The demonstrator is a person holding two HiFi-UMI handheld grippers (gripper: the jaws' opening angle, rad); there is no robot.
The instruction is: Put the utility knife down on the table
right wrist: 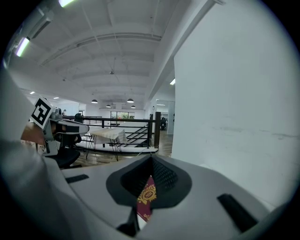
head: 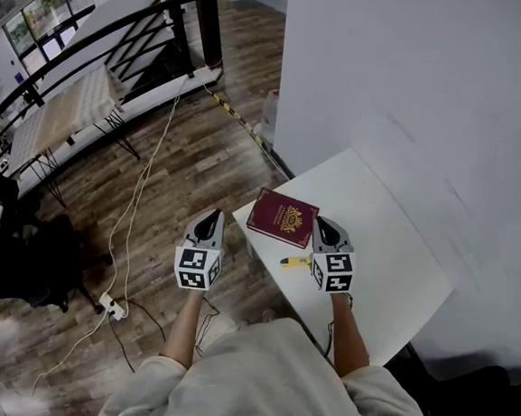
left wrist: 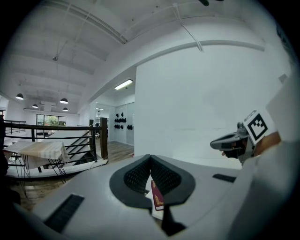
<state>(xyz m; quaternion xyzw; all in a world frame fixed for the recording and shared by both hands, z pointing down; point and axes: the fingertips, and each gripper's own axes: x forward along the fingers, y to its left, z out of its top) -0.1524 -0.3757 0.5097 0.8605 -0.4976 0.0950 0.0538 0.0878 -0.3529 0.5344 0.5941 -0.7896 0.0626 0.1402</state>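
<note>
On the white table (head: pixel 392 259) lie one knife (head: pixel 294 262) and one maroon book (head: pixel 282 217) with a gold crest. The small, yellow knife rests flat just beside the right gripper (head: pixel 325 231), near the book. Two grippers hover, right and left (head: pixel 209 223), both clenched on nothing.

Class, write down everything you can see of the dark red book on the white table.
The book is thin and closed, with a dark red cover bearing a gold emblem and gold trim. It lies flat, cover up, askew near the left corner of the white table. Nothing grips it. The yellow utility knife lies apart from it, a little nearer the person.
</note>
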